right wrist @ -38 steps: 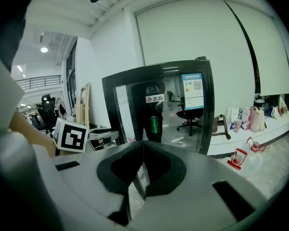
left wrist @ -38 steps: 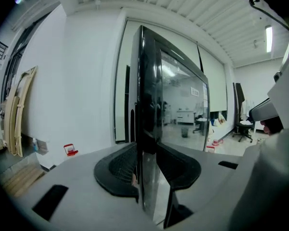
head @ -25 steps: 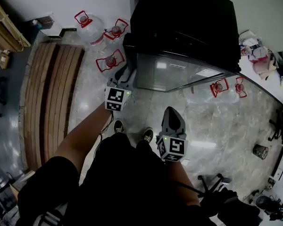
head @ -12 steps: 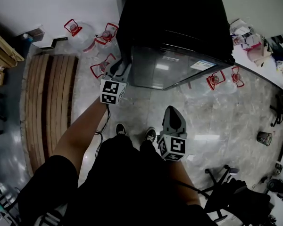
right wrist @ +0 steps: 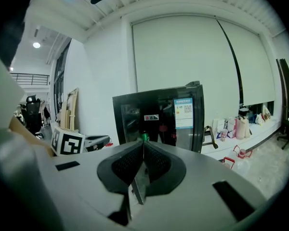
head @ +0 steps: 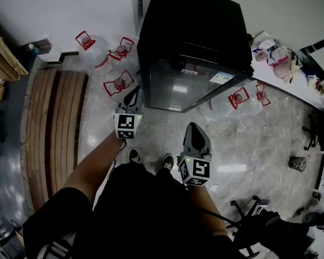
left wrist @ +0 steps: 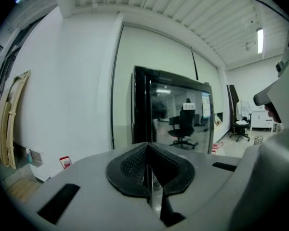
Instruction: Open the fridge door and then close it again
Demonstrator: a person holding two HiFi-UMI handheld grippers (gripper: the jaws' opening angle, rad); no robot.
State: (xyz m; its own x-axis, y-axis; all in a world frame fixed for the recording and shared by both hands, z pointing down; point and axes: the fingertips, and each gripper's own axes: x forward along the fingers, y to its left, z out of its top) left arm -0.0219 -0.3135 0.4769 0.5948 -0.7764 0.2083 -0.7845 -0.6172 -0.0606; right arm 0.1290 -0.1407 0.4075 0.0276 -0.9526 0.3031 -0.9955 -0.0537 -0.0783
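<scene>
The fridge door looks shut, so I judge the closing done. My left gripper, just before the fridge's left corner, has just been closing on nothing. The right gripper is pinched together too (empty). Next I only need to back away.

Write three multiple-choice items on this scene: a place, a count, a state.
1. In the head view, the wooden platform lies: A) left of the fridge; B) right of it; C) on top of it.
2. Red-handled jugs left of the fridge: A) one; B) three; C) five.
3. The right gripper has its jaws: A) wide apart; B) clamped on a bottle; C) together, empty.
A: its slats fill the floor at that view's left. B: three red handles show there. C: its own view shows the jaws meeting, nothing between.
</scene>
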